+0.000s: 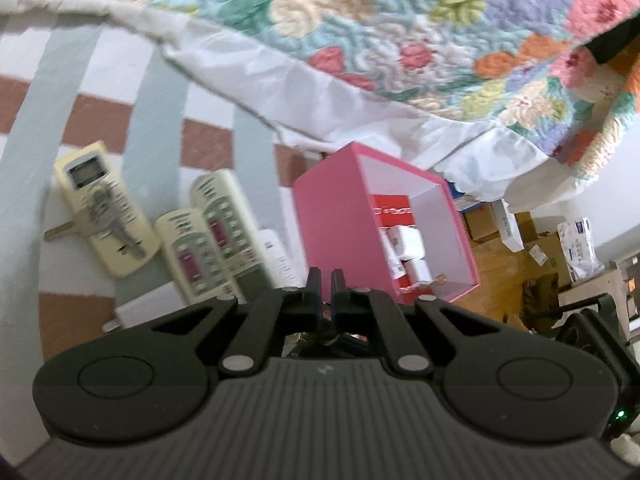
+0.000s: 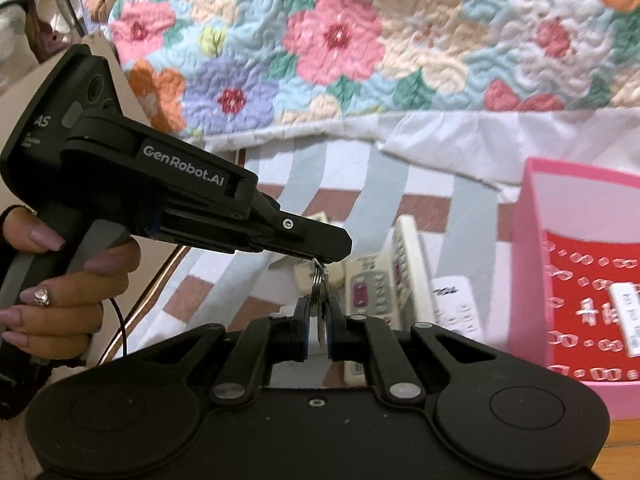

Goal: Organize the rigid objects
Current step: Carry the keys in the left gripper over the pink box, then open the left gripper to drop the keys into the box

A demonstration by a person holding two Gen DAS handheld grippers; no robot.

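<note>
The key ring (image 2: 319, 280) hangs upright between the two tools, its long axis running top to bottom. The left tongs (image 2: 320, 258) come in from the left, level and long, their tips closed on the top of the ring; the right tongs (image 2: 319, 322) sit directly beneath, fingers nearly together and pinching the flat metal that dangles from the ring. In the left wrist view the left tongs (image 1: 326, 280) show only a narrow gap, with something small caught low between the fingers, too dark to make out clearly. The person's hand (image 2: 60, 292) wraps the left tool's handle, fingers curled round the trigger. Below lie several remote controls on a striped sheet (image 1: 36, 184): a cream one with a screen (image 1: 104, 208) has a key (image 1: 66, 232) resting across it, and two more remotes (image 1: 208, 240) lie side by side just to its right, all with their long axes pointing roughly away from the camera. A pink box (image 1: 340, 220) stands just right of the remotes, its open side showing a red packet (image 1: 390, 210) and white plugs (image 1: 408, 242) inside. A flowered quilt (image 2: 360, 40) with a white hem hangs along the far edge of the sheet. Cardboard boxes (image 1: 488, 220) crowd the floor beyond the pink box.
</note>
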